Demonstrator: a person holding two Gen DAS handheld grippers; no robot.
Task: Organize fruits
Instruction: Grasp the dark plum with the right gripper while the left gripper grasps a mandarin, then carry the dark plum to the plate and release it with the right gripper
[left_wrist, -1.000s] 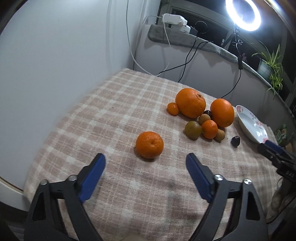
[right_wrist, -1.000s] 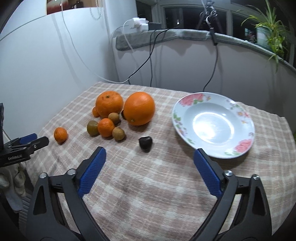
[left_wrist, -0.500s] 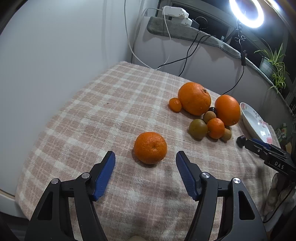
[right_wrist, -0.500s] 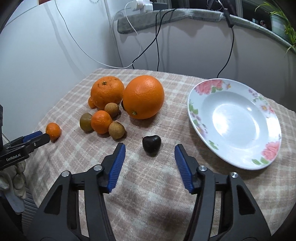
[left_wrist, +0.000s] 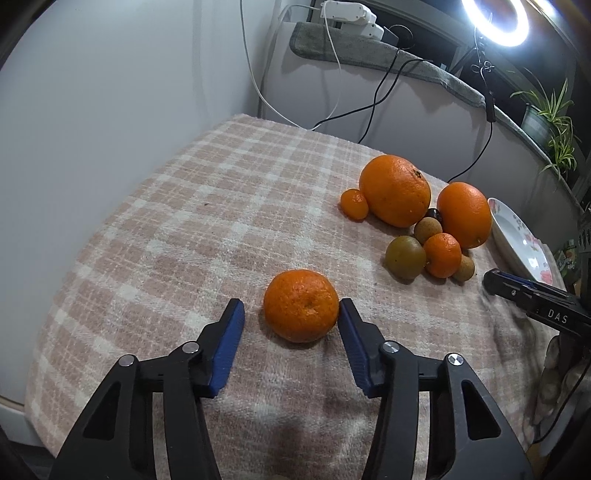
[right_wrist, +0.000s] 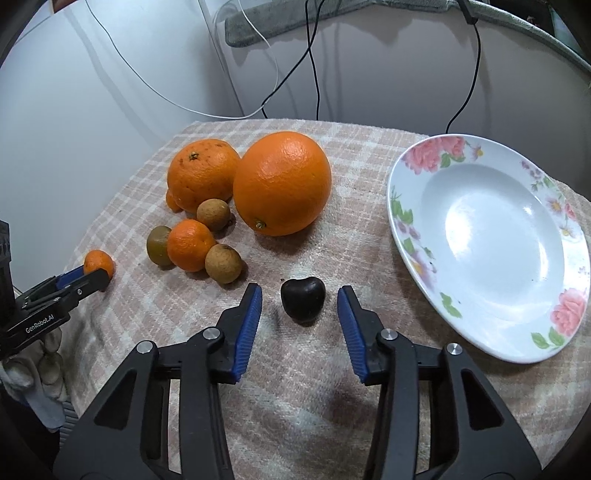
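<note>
Two dimpled round oranges (right_wrist: 282, 182), plaid cloth (right_wrist: 314, 369)

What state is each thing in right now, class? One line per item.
Left claw: closing around the mandarin, not yet clamped.
Mandarin: resting on the cloth, alone.
Right claw: closing around the dark fruit, gaps on both sides.
Dark fruit: lying on the cloth.
Plate: empty.
Fruit pile: untouched, clustered together.

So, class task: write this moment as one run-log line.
left hand-held gripper: closing around mandarin, not yet gripped | right hand-held gripper: closing around dark fruit | plate: empty
</note>
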